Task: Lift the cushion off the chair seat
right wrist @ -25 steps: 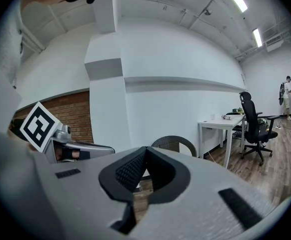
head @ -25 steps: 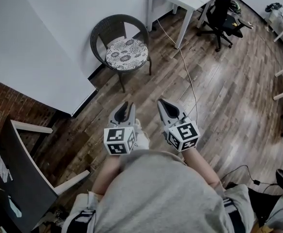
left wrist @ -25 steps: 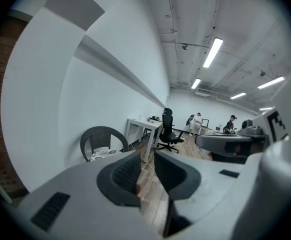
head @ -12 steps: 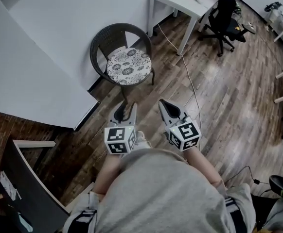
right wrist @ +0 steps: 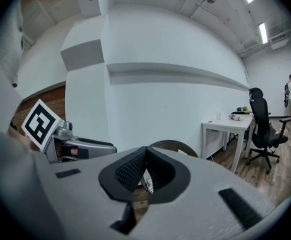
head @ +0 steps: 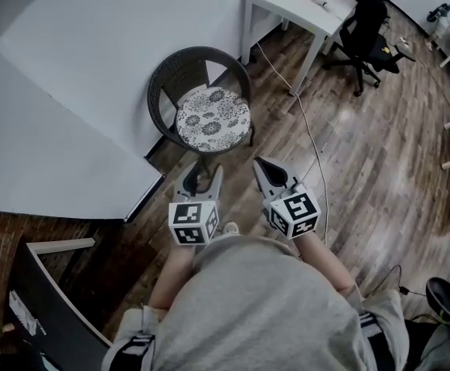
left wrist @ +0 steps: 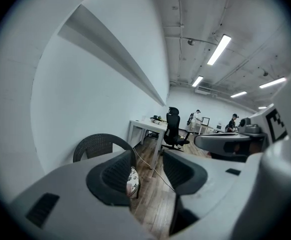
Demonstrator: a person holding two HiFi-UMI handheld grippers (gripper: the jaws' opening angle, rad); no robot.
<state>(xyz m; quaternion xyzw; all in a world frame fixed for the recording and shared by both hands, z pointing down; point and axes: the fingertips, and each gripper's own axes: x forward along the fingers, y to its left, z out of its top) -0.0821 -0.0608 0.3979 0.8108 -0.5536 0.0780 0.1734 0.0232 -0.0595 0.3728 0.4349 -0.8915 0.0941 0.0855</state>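
Note:
A round cushion [head: 213, 120] with a black and white flower print lies on the seat of a dark wicker chair [head: 180, 66] against the white wall. Both grippers are held side by side a short way in front of the chair, touching nothing. My left gripper [head: 202, 175] has just been opening; its jaws stand apart with nothing between them. Past its fingers [left wrist: 116, 178], the left gripper view shows an edge of the cushion [left wrist: 133, 181] and the chair back [left wrist: 100, 143]. My right gripper [head: 265, 168] is shut and empty, with the chair [right wrist: 174, 146] just beyond its tips.
A white desk [head: 294, 2] and a black office chair [head: 368, 22] stand further back on the right. A cable [head: 306, 130] runs over the wooden floor beside the chair. A white wall [head: 55, 130] flanks the left, with a dark board [head: 47, 300] at lower left.
The person has walked toward the chair, which now sits lower and nearer in the head view. The left jaws have spread apart. The right gripper looks the same.

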